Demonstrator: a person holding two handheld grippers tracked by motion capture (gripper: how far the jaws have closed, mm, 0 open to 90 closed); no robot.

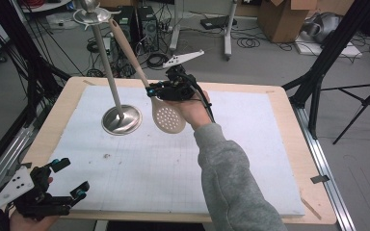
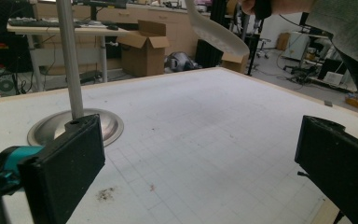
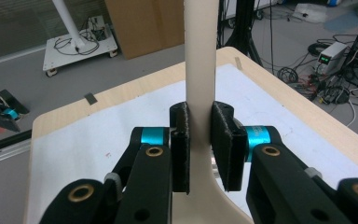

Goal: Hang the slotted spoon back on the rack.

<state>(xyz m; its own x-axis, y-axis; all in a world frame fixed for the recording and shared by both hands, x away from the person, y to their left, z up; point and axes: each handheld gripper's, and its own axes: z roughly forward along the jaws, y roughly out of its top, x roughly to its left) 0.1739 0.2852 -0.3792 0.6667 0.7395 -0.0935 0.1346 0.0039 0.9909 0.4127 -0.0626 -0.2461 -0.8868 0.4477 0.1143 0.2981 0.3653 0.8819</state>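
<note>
We hold a slotted spoon up by its handle, near the hanging stand.

Nearest us, our left gripper [image 1: 65, 185] rests at the table's front left corner, jaws spread wide with nothing between them. Further in, our right gripper [image 1: 160, 90] pinches the cream slotted spoon [image 1: 168, 119] on the flat handle just above the bowl, pads pressed on both faces; the perforated bowl hangs above the white mat [image 1: 183, 159], the handle slanting up towards the stand's top. We judge it light, stiff plastic, rather smooth, so a grip low on the handle suits it, though the long handle may pivot. Just beyond stands the metal utensil stand [image 1: 121, 119], its pole and hooked crown close to the handle tip. Behind are cardboard boxes [image 1: 284, 17] and cables.
</note>
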